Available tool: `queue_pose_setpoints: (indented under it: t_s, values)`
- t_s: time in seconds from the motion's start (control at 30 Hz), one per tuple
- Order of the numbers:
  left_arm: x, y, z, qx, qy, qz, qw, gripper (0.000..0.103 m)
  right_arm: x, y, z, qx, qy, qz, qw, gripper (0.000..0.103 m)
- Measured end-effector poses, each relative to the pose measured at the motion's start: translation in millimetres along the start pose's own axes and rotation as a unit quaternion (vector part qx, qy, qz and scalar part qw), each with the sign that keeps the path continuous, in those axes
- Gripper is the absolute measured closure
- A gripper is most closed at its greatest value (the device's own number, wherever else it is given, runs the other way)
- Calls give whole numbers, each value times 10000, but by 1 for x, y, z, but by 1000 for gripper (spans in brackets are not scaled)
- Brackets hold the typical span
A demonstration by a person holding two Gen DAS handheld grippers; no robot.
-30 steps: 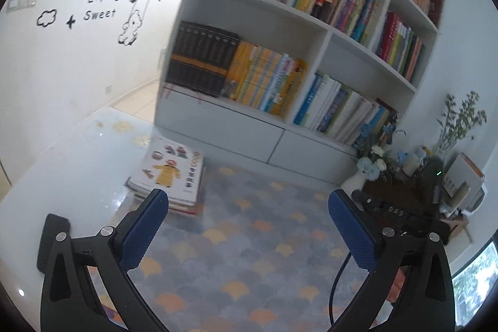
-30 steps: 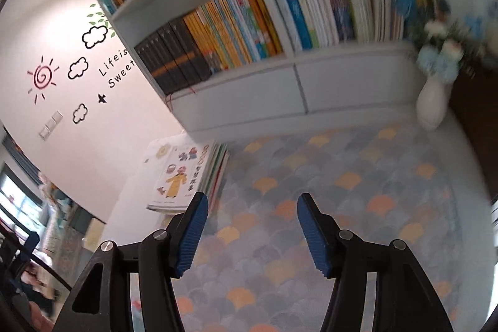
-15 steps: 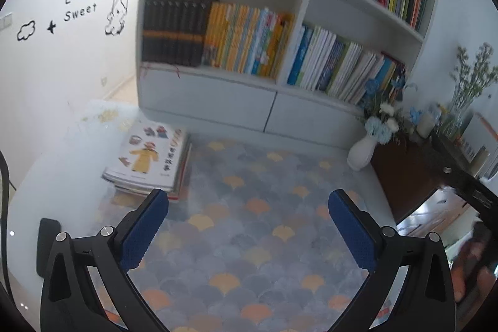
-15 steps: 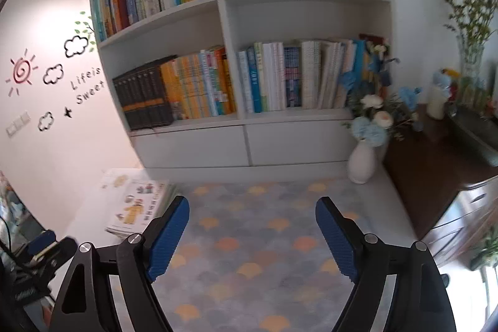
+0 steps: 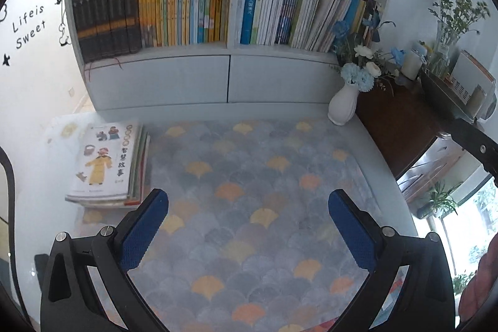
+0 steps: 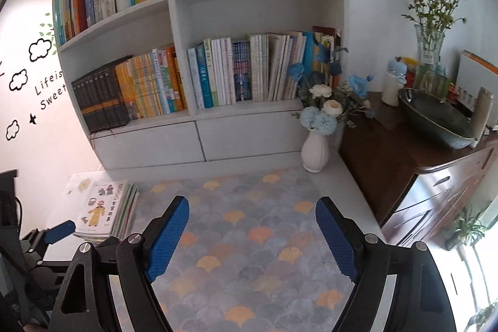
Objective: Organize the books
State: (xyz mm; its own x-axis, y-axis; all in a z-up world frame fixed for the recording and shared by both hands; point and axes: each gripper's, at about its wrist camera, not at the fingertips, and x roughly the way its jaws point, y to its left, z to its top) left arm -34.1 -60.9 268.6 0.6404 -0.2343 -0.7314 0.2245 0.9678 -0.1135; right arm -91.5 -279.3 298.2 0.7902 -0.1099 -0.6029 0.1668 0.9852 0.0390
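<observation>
A stack of picture books (image 5: 107,164) (image 6: 104,209) lies flat on the floor at the rug's left edge, in front of a white bookshelf (image 5: 230,52) (image 6: 193,120) packed with upright books. My left gripper (image 5: 247,209) hangs open over the rug, nothing between its blue pads; its left pad sits just right of the stack. In the right wrist view that left gripper (image 6: 59,231) shows at the lower left, beside the stack. My right gripper (image 6: 252,220) is open and empty above the middle of the rug, well right of the stack.
A fan-patterned rug (image 5: 264,207) covers the floor. A white vase of flowers (image 5: 342,106) (image 6: 316,150) stands at the shelf's right end, against a dark wooden cabinet (image 6: 420,170) carrying a bowl and a glass vase. A decorated white wall (image 5: 31,52) is at the left.
Both views have swung right and levelled to face the shelf squarely. The right gripper's jaws widened and it rose away from the floor. The left gripper moved closer to the stack.
</observation>
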Motion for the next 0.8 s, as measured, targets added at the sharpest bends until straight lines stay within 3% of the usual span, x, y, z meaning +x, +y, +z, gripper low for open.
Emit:
queue_pose_setpoints:
  t_s: [0.27, 0.5, 0.57, 0.63, 0.7, 0.8]
  values:
    - [1, 1, 3, 287, -222, 617, 9974, 0, 11, 7, -3, 35, 203, -92, 9997, 21]
    - [-7, 38, 9, -206, -505, 811, 9952, 1, 19, 32, -1, -171, 298, -171, 9993, 21]
    - [-13, 42, 11, -181, -696, 1097, 9914, 0, 19, 39, 0, -204, 300, -114, 9993, 21]
    - [-24, 45, 10, -100, -1161, 1551, 9810, 0, 19, 44, 2, -210, 273, -61, 9994, 21]
    - [-31, 48, 10, -102, -1431, 1754, 9740, 0, 19, 49, 4, -239, 247, -34, 9994, 21]
    - [-33, 53, 15, -142, -1363, 1764, 9747, 0, 23, 54, 4, -273, 275, -21, 9992, 21]
